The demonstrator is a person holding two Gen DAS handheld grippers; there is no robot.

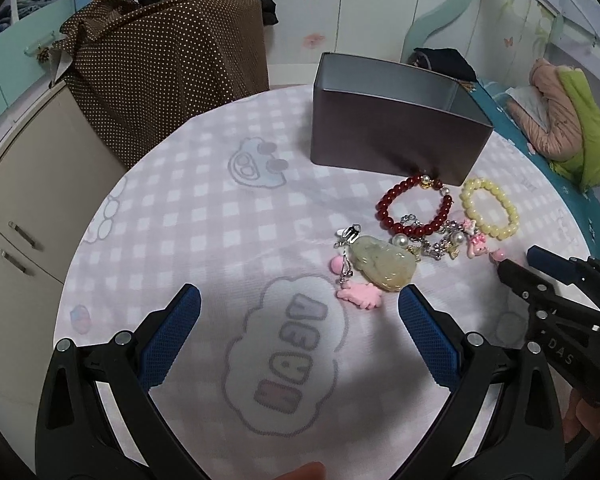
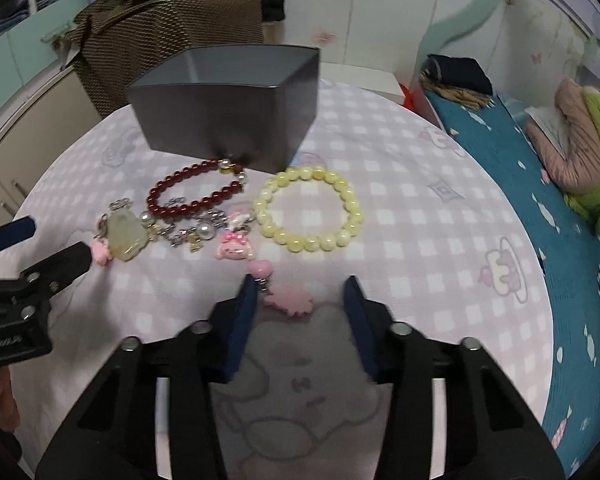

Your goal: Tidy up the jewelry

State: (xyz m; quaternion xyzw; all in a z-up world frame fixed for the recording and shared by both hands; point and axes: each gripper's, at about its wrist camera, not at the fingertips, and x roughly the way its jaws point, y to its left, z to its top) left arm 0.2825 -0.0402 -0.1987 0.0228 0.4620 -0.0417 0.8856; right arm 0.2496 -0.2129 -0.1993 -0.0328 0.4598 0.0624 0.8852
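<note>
A grey metal box [image 1: 396, 120] [image 2: 228, 116] stands open on the checked cloth. In front of it lie a red bead bracelet [image 1: 414, 208] [image 2: 196, 194], a yellow bead bracelet [image 1: 490, 208] [image 2: 312, 212], a pale jade pendant [image 1: 382, 262] [image 2: 124, 236] and a silver charm chain with pearls [image 1: 440, 242] [image 2: 196, 236]. A pink charm keychain [image 2: 288, 300] lies between the open fingers of my right gripper [image 2: 300, 296] [image 1: 516, 258]. A second pink charm [image 1: 360, 294] lies just ahead of my open, empty left gripper [image 1: 300, 300].
A round table with a pink checked cloth [image 1: 204, 208] [image 2: 420, 208]. A chair draped in brown dotted fabric [image 1: 160, 64] stands behind it. A beige cabinet [image 1: 24, 184] is at left. A bed with a blue sheet [image 2: 540, 208] and folded clothes is at right.
</note>
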